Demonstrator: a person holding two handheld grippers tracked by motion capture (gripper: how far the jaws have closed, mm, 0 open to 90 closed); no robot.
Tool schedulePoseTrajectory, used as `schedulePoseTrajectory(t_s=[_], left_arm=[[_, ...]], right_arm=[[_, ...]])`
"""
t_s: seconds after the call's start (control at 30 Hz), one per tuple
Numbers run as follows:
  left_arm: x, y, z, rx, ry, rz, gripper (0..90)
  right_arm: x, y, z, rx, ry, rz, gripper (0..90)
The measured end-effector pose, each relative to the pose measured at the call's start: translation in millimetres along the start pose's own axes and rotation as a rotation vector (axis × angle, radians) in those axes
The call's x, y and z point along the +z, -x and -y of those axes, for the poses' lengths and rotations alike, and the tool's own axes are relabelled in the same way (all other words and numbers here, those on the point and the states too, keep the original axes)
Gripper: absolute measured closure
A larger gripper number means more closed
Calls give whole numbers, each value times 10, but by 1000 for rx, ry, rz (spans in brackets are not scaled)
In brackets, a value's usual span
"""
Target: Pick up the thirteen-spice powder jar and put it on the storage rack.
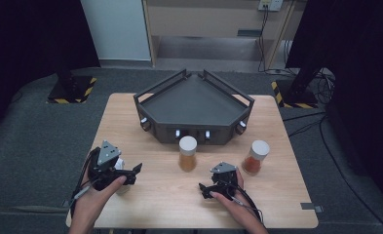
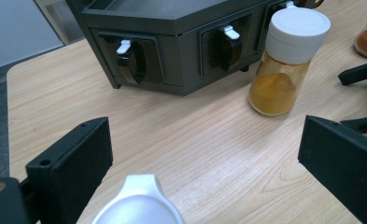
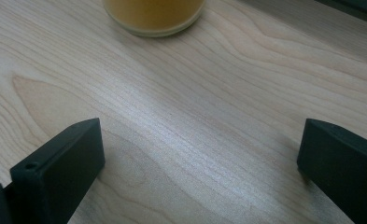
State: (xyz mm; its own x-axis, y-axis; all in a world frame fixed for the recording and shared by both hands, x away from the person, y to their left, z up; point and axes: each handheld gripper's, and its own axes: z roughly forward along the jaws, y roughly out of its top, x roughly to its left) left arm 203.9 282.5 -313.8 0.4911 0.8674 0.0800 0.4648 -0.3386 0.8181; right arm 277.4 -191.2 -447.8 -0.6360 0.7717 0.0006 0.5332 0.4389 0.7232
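Meanwhile, I had both tools low over the wooden table (image 1: 155,192); my left gripper (image 1: 130,173) sat near the front left, its jaws spread wide in the left gripper view, and between them at the bottom edge showed a rounded silvery-white cap (image 2: 137,205) of something I could not make out further; the jaws did not touch it. My right gripper (image 1: 206,190) rested at the front, right of centre, jaws likewise wide apart over bare wood in the right gripper view; nothing sat between them. Ahead of it stood the jar of yellow-orange powder (image 1: 187,153) with a white lid, upright, just in front of the dark angular tray (image 1: 194,100) and close to its front wall; its base showed at the top of the right gripper view. A second jar of redder powder (image 1: 255,157), also white-lidded and upright, stood to the right of the first, well apart from it and near my right hand (image 1: 235,204).
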Motion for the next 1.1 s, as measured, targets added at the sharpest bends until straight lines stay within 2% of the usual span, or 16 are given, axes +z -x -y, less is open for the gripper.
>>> schedulePoseTrajectory(t_s=[0.57, 1.1], left_arm=[[-64, -148, 170, -29, -2, -19, 18], [-82, -196, 285, -49, -6, -32, 18]], right_arm=[[0, 1, -1, -1, -1, -1, 7], [0, 1, -1, -1, -1, 0, 6]])
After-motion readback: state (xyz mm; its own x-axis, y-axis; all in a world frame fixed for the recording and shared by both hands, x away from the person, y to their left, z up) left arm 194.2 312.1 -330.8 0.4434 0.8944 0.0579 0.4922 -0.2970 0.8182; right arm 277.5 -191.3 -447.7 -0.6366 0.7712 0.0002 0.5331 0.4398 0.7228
